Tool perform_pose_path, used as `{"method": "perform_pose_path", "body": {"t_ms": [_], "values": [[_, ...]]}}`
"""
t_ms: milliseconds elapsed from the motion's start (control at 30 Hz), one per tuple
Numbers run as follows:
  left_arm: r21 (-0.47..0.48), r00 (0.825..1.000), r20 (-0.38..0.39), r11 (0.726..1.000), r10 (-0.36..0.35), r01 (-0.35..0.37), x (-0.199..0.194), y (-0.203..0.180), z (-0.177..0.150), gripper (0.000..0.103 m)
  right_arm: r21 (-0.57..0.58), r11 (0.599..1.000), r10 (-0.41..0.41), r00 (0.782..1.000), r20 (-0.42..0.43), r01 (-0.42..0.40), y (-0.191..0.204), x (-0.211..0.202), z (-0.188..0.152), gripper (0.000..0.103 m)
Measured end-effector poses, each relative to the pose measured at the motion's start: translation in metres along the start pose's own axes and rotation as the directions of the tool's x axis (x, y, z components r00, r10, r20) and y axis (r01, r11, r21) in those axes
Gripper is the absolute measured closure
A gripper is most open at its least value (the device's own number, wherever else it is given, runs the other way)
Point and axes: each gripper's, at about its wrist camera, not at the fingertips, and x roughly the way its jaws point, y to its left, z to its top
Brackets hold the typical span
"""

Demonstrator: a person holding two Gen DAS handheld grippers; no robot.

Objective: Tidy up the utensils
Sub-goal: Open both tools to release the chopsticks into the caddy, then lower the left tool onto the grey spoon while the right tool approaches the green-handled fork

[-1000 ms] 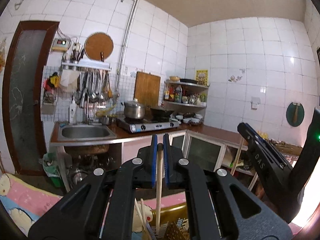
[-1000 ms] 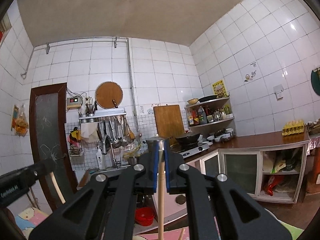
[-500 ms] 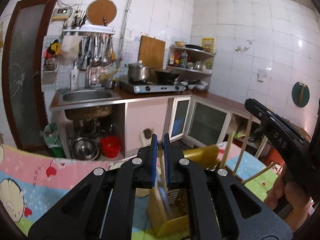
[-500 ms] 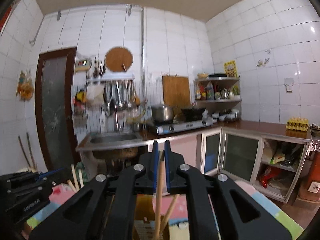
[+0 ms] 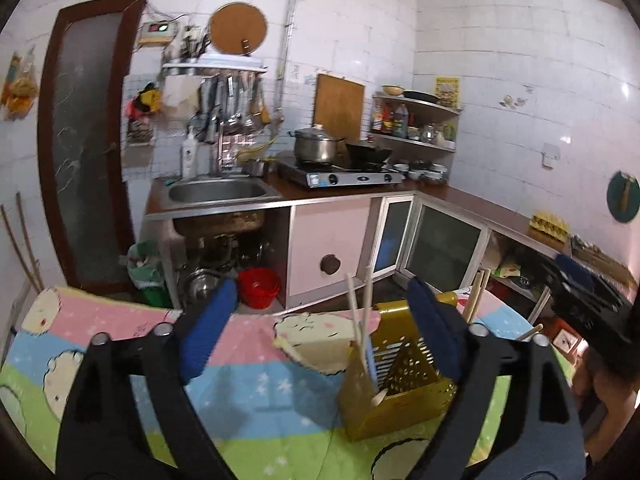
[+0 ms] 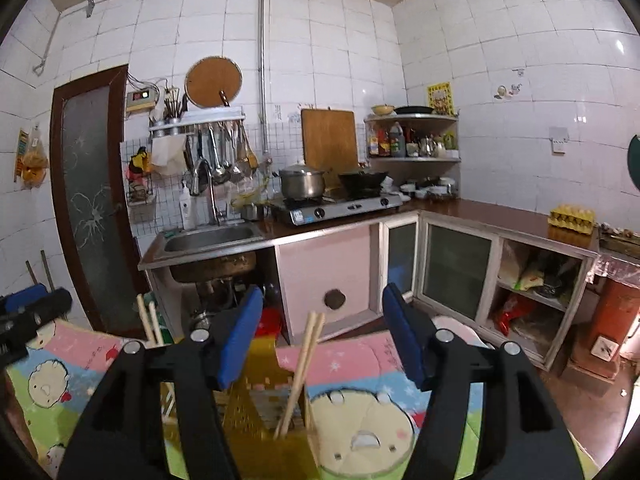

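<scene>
A yellow perforated utensil holder (image 5: 404, 384) stands on a cartoon-print table cover (image 5: 256, 384). Pale chopsticks (image 5: 360, 320) stand in its left compartment and wooden chopsticks (image 5: 476, 292) in its far side. My left gripper (image 5: 320, 332) is open and empty just above and before the holder. In the right wrist view the holder (image 6: 256, 412) is below my right gripper (image 6: 320, 328), which is open and empty; a pair of wooden chopsticks (image 6: 304, 364) stands in the holder between the fingers. The right gripper also shows in the left wrist view (image 5: 580, 300).
A kitchen counter with a sink (image 5: 216, 192), a gas stove (image 5: 340, 172) with a pot, and low cabinets (image 6: 456, 268) lies beyond the table. A red bucket (image 5: 258, 286) sits under the sink. A dark door (image 5: 84, 136) is at the left.
Both grippers tilted down toward the table and opened. Each let go of the chopsticks it held, which now stand in the yellow holder.
</scene>
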Motion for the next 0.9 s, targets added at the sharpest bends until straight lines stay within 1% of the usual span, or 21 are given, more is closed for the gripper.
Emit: {"method": "perform_pose_path", "body": {"t_ms": [33, 67, 133, 200, 300, 400, 433, 500, 667, 833, 900], "values": [[-0.006, 1.0, -0.005, 1.0, 0.007, -0.007, -0.003, 0.003, -0.001, 0.008, -0.006, 1.0, -0.006, 1.0, -0.017, 0.006, 0.0, -0.004, -0.004, 0.041], [-0.009, 1.0, -0.007, 1.0, 0.019, -0.019, -0.007, 0.006, -0.002, 0.005, -0.014, 1.0, -0.011, 0.999, -0.044, 0.01, 0.001, -0.009, -0.011, 0.041], [-0.014, 0.999, -0.003, 0.999, 0.051, -0.051, -0.015, 0.012, -0.009, 0.005, -0.023, 1.0, -0.015, 0.996, -0.093, 0.013, 0.002, -0.014, -0.026, 0.041], [-0.023, 0.997, -0.023, 0.997, 0.073, -0.073, -0.019, 0.018, -0.019, 0.005, -0.024, 1.0, -0.016, 0.989, -0.144, 0.013, 0.002, -0.016, -0.043, 0.041], [-0.033, 0.994, -0.055, 0.994, 0.098, -0.1, -0.02, 0.025, -0.038, 0.005, -0.016, 1.0, -0.023, 0.974, -0.226, 0.02, 0.003, -0.017, -0.074, 0.041], [-0.021, 0.989, -0.082, 0.992, 0.126, -0.128, -0.019, 0.028, -0.057, 0.005, 0.005, 0.999, -0.029, 0.952, -0.305, 0.032, 0.003, -0.015, -0.104, 0.041], [-0.009, 0.986, -0.104, 0.991, 0.131, -0.132, -0.017, 0.028, -0.065, 0.005, 0.01, 0.999, -0.031, 0.945, -0.326, 0.036, 0.003, -0.014, -0.112, 0.041], [0.025, 0.978, -0.157, 0.99, 0.141, -0.139, -0.01, 0.026, -0.082, 0.005, 0.017, 0.999, -0.034, 0.932, -0.361, 0.043, 0.004, -0.013, -0.128, 0.041], [0.085, 0.955, -0.244, 0.985, 0.168, -0.151, 0.002, 0.022, -0.121, 0.005, 0.017, 0.999, -0.032, 0.897, -0.442, 0.044, 0.011, -0.007, -0.164, 0.041], [0.153, 0.931, -0.308, 0.976, 0.194, -0.153, 0.014, 0.017, -0.154, 0.005, 0.016, 0.999, -0.026, 0.869, -0.493, 0.038, 0.021, -0.002, -0.18, 0.042], [0.16, 0.924, -0.33, 0.976, 0.192, -0.146, 0.017, 0.016, -0.163, 0.005, 0.011, 0.999, -0.025, 0.859, -0.512, 0.036, 0.027, 0.001, -0.182, 0.042]]}}
